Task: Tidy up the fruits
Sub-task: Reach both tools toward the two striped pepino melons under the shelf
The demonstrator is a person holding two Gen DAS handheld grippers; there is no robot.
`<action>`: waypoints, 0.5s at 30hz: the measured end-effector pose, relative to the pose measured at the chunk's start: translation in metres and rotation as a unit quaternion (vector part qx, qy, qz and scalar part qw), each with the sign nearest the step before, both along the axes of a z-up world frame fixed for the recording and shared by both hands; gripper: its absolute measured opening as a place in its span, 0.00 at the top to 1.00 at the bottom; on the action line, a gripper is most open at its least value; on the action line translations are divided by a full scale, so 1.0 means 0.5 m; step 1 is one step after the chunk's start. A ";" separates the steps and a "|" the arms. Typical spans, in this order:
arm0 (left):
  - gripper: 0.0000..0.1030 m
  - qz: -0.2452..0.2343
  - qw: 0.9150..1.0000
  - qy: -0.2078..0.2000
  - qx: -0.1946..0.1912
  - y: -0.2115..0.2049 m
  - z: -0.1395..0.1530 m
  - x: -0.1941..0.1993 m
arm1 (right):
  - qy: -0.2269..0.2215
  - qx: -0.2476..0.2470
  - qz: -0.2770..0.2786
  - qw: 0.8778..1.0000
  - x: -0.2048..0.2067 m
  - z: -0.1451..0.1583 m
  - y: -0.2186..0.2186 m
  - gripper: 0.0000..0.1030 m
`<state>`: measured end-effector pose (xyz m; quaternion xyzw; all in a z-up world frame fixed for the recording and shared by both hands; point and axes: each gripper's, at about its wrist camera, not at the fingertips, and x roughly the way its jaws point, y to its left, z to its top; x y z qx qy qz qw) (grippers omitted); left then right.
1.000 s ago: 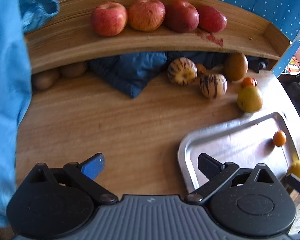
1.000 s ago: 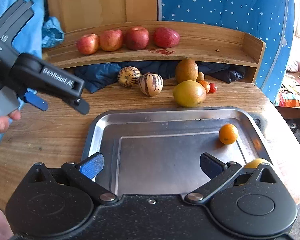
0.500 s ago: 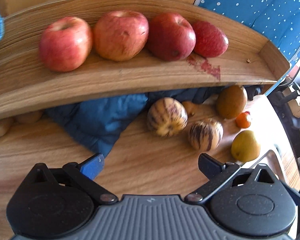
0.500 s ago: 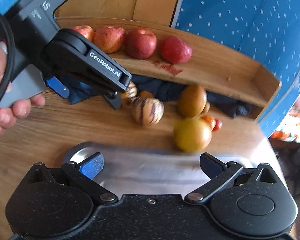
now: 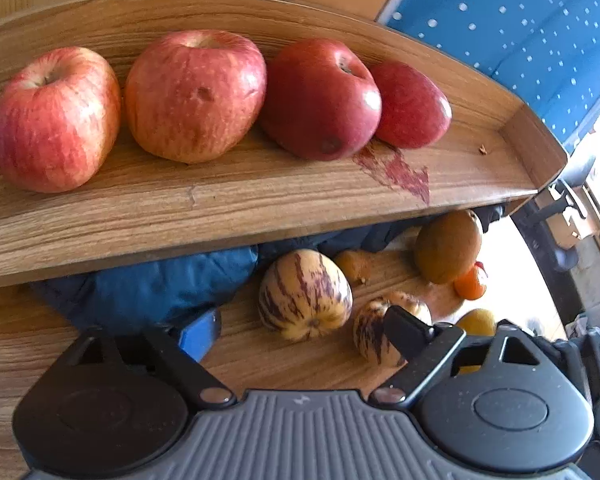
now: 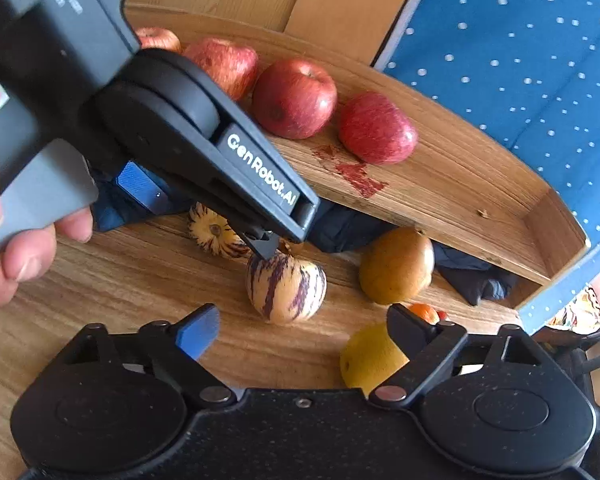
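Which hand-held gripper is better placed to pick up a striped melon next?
Probably the left hand-held gripper: it is open, with one striped melon just ahead between its fingers. The right hand-held gripper is also open, but farther from its nearest striped melon.

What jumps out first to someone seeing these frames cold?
Four red apples lined up along the curved wooden shelf, with a red stain just right of them. Below on the table, two purple-striped melons sit by a blue cloth, with brown and yellow fruit further right. The left tongs, open, loom large in the right wrist view, tips just above the nearer striped melon.
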<state>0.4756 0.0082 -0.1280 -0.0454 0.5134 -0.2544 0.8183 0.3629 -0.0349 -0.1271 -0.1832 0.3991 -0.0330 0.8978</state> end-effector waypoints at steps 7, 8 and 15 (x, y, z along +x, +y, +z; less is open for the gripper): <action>0.19 0.006 1.000 0.018 -0.022 0.004 -0.015 0.028 | 0.011 -0.011 -0.001 1.000 0.041 -0.023 0.006 0.20; 0.20 0.007 0.999 0.019 -0.024 0.005 -0.017 0.032 | 0.013 -0.010 -0.003 1.000 0.045 -0.026 0.006 0.21; 0.26 0.013 0.999 0.028 -0.033 0.014 -0.024 0.043 | 0.020 0.000 -0.010 1.000 0.064 -0.038 0.003 0.30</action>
